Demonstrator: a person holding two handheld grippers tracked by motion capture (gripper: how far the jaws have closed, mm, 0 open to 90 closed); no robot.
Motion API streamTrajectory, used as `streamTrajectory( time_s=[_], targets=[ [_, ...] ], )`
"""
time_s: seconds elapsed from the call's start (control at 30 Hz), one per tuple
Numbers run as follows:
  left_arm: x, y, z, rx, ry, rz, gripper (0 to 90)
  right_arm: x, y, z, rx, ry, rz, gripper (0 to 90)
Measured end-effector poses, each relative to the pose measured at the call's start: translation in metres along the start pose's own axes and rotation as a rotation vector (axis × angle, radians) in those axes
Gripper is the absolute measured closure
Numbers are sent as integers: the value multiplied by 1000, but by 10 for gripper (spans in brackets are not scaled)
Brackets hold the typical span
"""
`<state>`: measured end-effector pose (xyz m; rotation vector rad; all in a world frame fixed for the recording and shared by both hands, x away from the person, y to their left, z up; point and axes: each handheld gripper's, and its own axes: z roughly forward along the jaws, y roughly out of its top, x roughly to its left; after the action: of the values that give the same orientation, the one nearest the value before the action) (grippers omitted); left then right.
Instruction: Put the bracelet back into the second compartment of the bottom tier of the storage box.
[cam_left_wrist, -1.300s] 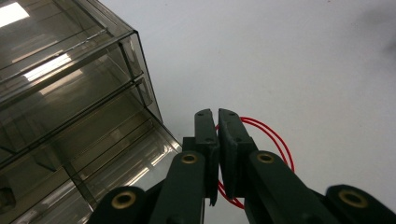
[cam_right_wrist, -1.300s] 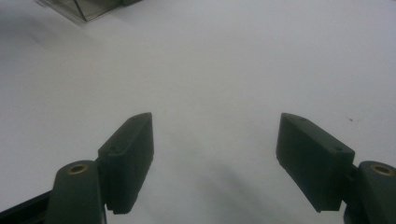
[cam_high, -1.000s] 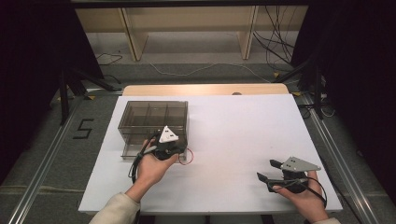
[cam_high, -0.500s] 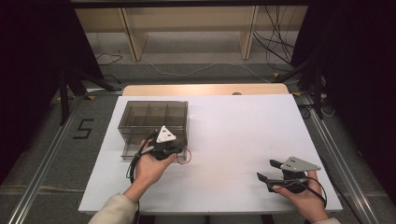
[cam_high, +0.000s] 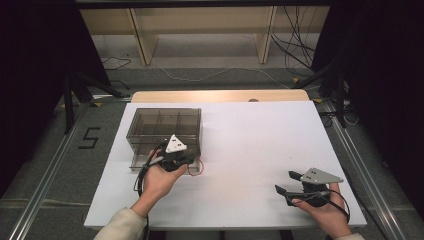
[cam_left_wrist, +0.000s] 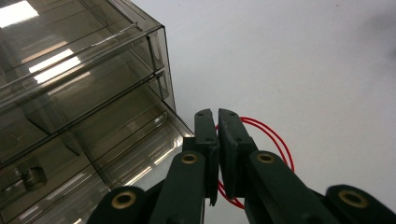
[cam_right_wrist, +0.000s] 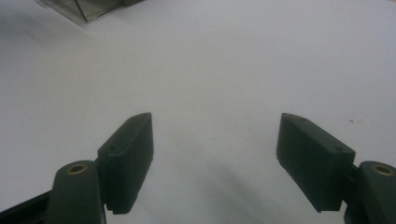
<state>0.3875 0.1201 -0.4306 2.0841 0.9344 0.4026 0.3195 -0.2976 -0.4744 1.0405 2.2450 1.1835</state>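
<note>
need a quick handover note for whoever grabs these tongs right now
Left tongs: shut on the red wire loop, just off the near right corner of the smoked plastic drawer box.
Right tongs: open, holding nothing, over bare white table at the near right.
Done: wire pinched.
Left: likely stowing the wire in the box; its lower drawer looks pulled out.

A thin red wire loop (cam_left_wrist: 275, 140) lies flat on the white table, just beside the front right corner of a smoky, see-through plastic drawer box (cam_left_wrist: 79, 93). The loop curves in two or three close strands. Part of it is hidden from sight. The drawer box stands upright, and its lowest drawer (cam_left_wrist: 135, 154) is pulled partly out toward the wire.
</note>
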Motion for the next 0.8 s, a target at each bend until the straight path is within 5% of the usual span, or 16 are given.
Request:
streamTrajectory(
  time_s=[0.8],
  targets=[
    [8,-4,-8,-6,23,-20,868,0,0,0,-2,2,-6,282]
  ],
)
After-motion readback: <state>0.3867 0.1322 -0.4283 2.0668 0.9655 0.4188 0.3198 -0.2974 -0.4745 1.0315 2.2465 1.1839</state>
